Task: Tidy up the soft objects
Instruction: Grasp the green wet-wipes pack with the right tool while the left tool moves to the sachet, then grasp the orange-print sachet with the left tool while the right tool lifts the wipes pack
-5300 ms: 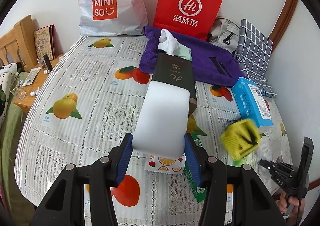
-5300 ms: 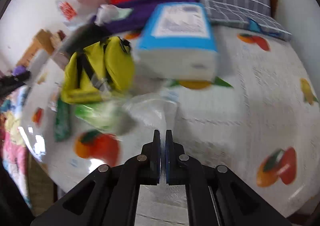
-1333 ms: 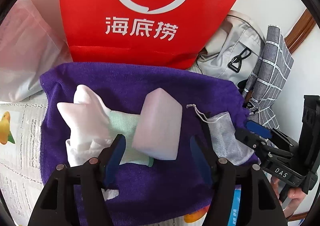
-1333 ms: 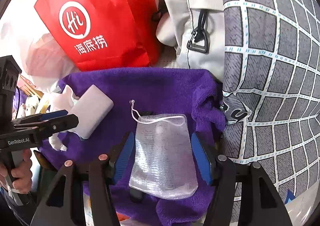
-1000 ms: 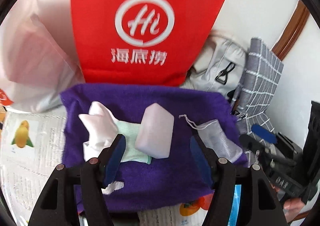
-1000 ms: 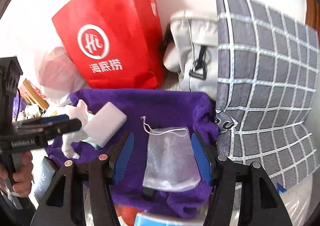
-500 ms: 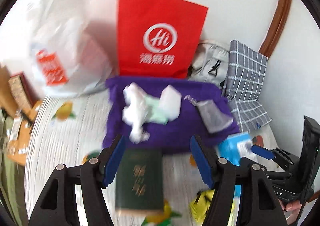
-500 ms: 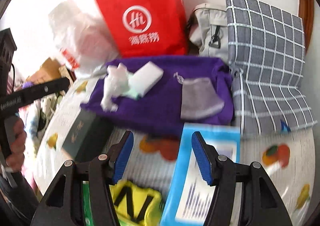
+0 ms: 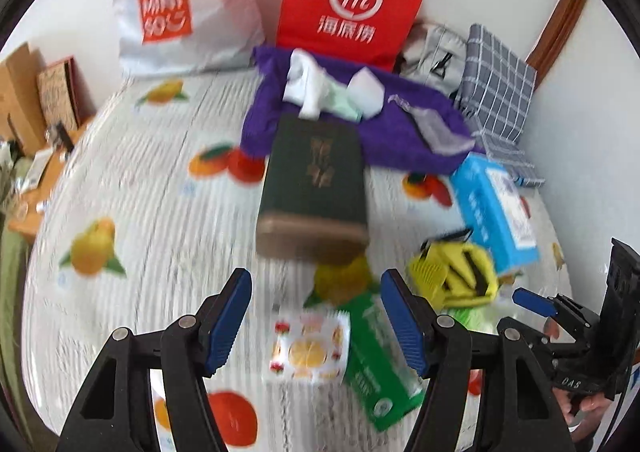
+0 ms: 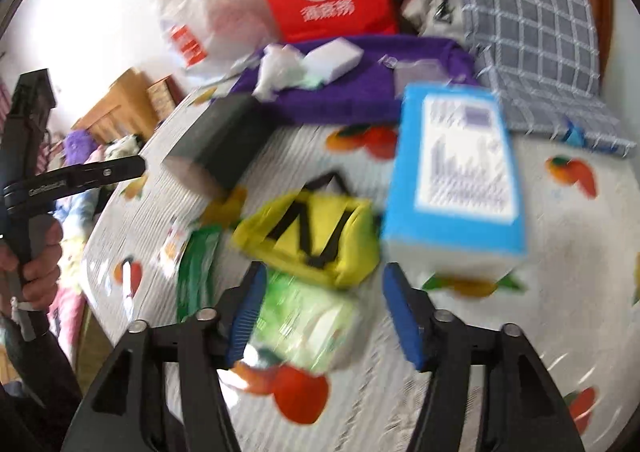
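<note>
At the table's far side a purple towel carries a white sponge block, a white cloth bundle and a mesh pouch. My left gripper hangs open over a fruit-print packet and a green packet, holding nothing. My right gripper has its jaws opening. A green-white plastic pack lies under the gap, and the pads do not touch it. A yellow pouch sits just beyond.
A dark green box and a blue box stand mid-table. A red paper bag, a white plastic bag, a grey backpack and a checked cloth line the back wall.
Both grippers have drawn back from the purple towel toward the table's near side. The sponge block and mesh pouch stay on the towel. The right jaws stand slightly wider.
</note>
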